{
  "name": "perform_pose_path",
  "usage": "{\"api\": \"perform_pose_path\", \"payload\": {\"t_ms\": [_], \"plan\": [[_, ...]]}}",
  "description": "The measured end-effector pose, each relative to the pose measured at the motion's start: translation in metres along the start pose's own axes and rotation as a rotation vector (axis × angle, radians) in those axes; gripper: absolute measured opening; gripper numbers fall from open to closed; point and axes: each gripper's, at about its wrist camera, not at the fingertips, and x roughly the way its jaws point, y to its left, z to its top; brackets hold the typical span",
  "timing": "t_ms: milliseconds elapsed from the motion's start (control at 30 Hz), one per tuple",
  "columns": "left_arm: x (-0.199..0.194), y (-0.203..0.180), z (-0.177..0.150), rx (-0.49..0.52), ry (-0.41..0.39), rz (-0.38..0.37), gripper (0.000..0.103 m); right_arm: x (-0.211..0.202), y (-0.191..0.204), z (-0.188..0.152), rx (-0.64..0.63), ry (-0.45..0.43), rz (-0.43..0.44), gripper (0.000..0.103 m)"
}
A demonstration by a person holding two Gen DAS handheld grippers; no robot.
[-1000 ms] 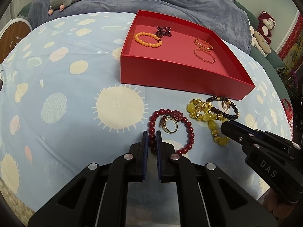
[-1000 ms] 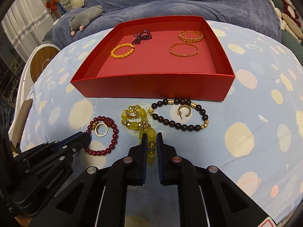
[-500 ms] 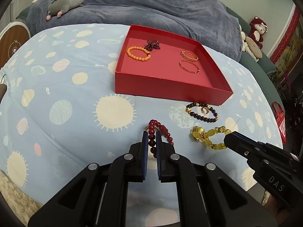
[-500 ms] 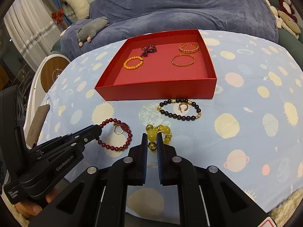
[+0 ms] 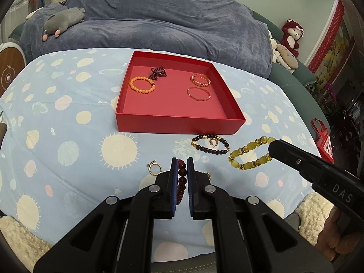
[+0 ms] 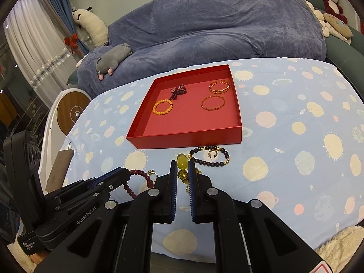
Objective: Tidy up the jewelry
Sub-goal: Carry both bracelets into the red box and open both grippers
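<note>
My left gripper (image 5: 182,160) is shut on a dark red bead bracelet (image 5: 182,177), which hangs clear of the blue patterned cloth. My right gripper (image 6: 183,163) is shut on a yellow bead bracelet (image 6: 182,162); in the left wrist view that bracelet (image 5: 248,157) dangles from the right gripper (image 5: 271,146). A red box (image 5: 179,124) beyond them holds an orange bead bracelet (image 5: 142,85), a dark red bow piece (image 5: 157,72) and two gold bangles (image 5: 200,79). A black bead bracelet (image 5: 210,144) with a small gold ring (image 5: 213,142) inside it lies before the box. A gold ring (image 5: 154,168) lies near my left fingertips.
The cloth-covered table (image 6: 295,136) ends close under both grippers, with a fluffy cream rug (image 5: 314,209) below. A blue-draped sofa (image 6: 227,22) with a grey plush toy (image 6: 113,59) stands behind the box. A round white stool (image 6: 72,111) is at the left.
Both grippers have risen and pulled back, lifting the red and yellow bracelets off the cloth. The gold rings that lay among them stayed on the cloth. The box looks farther away.
</note>
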Motion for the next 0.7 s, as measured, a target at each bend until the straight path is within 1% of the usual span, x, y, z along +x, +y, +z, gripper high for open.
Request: {"api": "perform_pose_path", "payload": {"t_ms": [200, 300, 433, 567, 700], "plan": [[-0.007, -0.012, 0.029, 0.032, -0.031, -0.029, 0.007, -0.001, 0.0, 0.017, -0.001, -0.014, 0.01, 0.009], [-0.006, -0.019, 0.053, 0.061, -0.06, -0.032, 0.008, 0.001, 0.003, 0.037, -0.022, -0.036, 0.016, 0.009], [-0.001, -0.024, 0.09, 0.077, -0.098, -0.058, 0.008, 0.01, 0.009, 0.073, -0.038, -0.071, 0.031, 0.009], [0.011, -0.03, 0.124, 0.098, -0.126, -0.062, 0.008, 0.027, 0.016, 0.105, -0.072, -0.1, 0.01, 0.009], [0.031, -0.03, 0.142, 0.097, -0.13, -0.051, 0.007, 0.052, 0.012, 0.122, -0.053, -0.092, -0.001, 0.009]]}}
